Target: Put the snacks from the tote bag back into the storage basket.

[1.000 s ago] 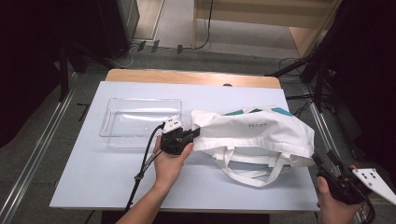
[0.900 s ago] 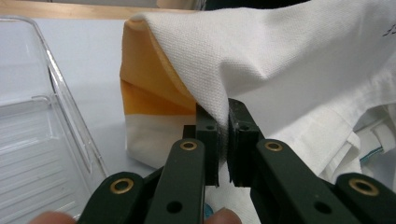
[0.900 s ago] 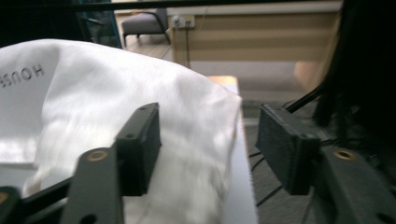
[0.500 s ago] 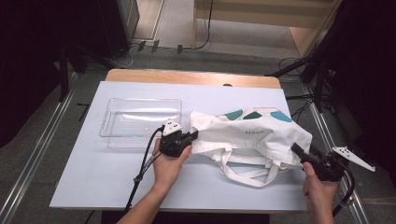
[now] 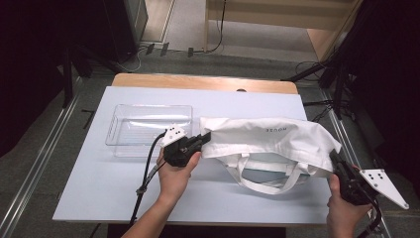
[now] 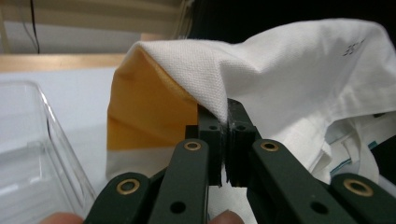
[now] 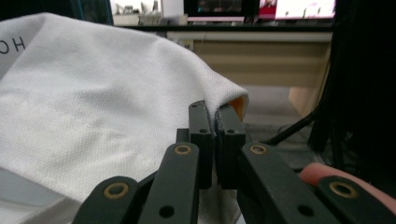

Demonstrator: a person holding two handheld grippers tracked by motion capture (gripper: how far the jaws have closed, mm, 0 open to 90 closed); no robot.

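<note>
A white cloth tote bag (image 5: 267, 136) lies stretched across the table's right half, its handles (image 5: 262, 184) drooping toward the front edge. My left gripper (image 5: 205, 138) is shut on the bag's left corner; in the left gripper view the jaws (image 6: 224, 112) pinch the white cloth (image 6: 289, 70) over an orange lining. My right gripper (image 5: 333, 154) holds the bag's right corner. Its jaws have just been closing, and in the right gripper view they (image 7: 215, 114) stand pressed on the cloth (image 7: 93, 93).
A clear plastic tray (image 5: 148, 106) sits left of the bag, close behind my left hand, and its wall shows in the left gripper view (image 6: 28, 140). The pale table (image 5: 99, 183) ends just beyond my right hand. Dark stands and cables surround the table.
My right gripper came in from the front right corner to the bag's right corner and closed on it. The bag now lies pulled out flat between both grippers, its teal pattern hidden.
</note>
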